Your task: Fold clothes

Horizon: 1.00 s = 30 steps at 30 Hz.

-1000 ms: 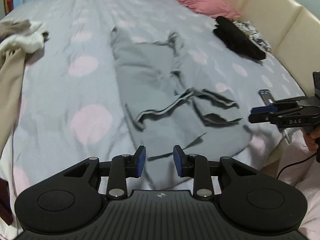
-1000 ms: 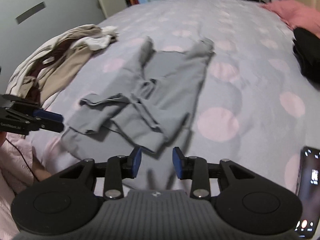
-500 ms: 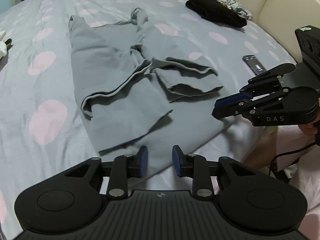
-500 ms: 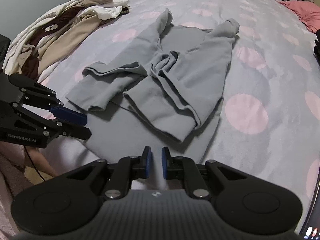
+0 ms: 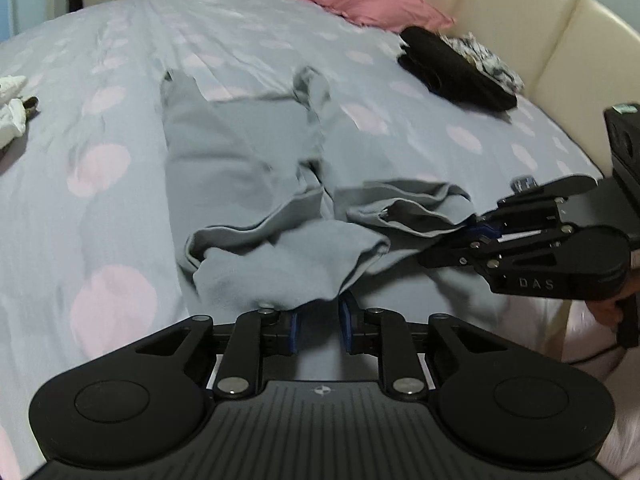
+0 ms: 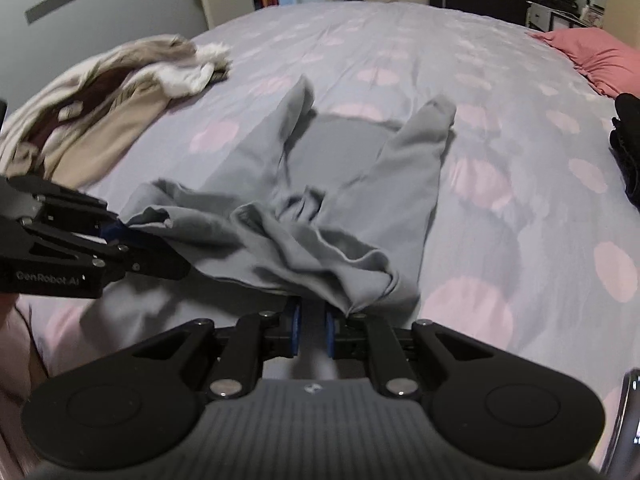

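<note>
A grey garment [image 5: 240, 168] lies crumpled on the bed, its two long parts stretching away; it also shows in the right wrist view [image 6: 360, 184]. My left gripper [image 5: 318, 320] has the near hem draped over its fingertips, with the jaws a little apart around the cloth. My right gripper [image 6: 311, 322] is nearly closed on the other corner of the hem, which bunches at its tips. Each gripper shows in the other's view, the right gripper [image 5: 480, 232] and the left gripper [image 6: 116, 236], each pinching a lifted edge of the garment.
The bed has a grey sheet with pink dots [image 5: 100, 160]. A pink pillow [image 5: 360, 0] and black clothing [image 5: 452, 68] lie by the cream headboard [image 5: 560, 40]. A pile of beige and white clothes [image 6: 104, 92] sits at the left.
Both grippers have moved onto the near hem and closed on it. The hem is now lifted and bunched at the fingertips, where before it lay flat.
</note>
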Each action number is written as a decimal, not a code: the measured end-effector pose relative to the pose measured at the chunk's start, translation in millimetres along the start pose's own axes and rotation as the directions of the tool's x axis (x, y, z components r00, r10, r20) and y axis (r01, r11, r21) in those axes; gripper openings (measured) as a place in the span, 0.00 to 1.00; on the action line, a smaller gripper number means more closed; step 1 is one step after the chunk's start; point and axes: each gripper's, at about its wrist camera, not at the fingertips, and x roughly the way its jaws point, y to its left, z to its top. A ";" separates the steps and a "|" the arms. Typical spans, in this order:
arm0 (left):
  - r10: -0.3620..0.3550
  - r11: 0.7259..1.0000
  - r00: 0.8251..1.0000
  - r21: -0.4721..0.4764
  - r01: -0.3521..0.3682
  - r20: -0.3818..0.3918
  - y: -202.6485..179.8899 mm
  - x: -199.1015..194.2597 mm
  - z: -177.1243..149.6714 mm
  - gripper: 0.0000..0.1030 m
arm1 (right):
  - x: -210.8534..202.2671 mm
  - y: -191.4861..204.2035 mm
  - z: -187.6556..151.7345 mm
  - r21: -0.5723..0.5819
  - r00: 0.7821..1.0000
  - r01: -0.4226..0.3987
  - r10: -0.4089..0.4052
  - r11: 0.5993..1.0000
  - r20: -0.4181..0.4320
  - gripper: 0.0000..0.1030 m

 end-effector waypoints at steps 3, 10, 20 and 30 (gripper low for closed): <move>0.022 1.000 0.999 -0.022 -0.022 0.031 8.1 0.8 11.2 0.18 | 3.2 -5.9 15.6 0.022 0.999 0.013 -0.013 1.000 0.033 0.19; 0.077 0.995 0.992 -0.075 -0.069 0.103 27.1 2.7 37.3 0.18 | 7.6 -14.1 36.4 0.057 0.996 0.040 -0.044 0.998 0.075 0.22; 0.120 0.989 0.992 -0.088 -0.116 0.042 41.7 28.0 35.6 0.18 | 29.0 -23.9 27.6 0.095 0.999 0.048 -0.050 0.994 0.014 0.29; 0.087 0.991 0.992 0.097 -0.096 0.089 9.2 -3.4 25.9 0.22 | -8.7 -8.2 -6.1 -0.012 0.998 -0.058 0.058 0.998 0.030 0.38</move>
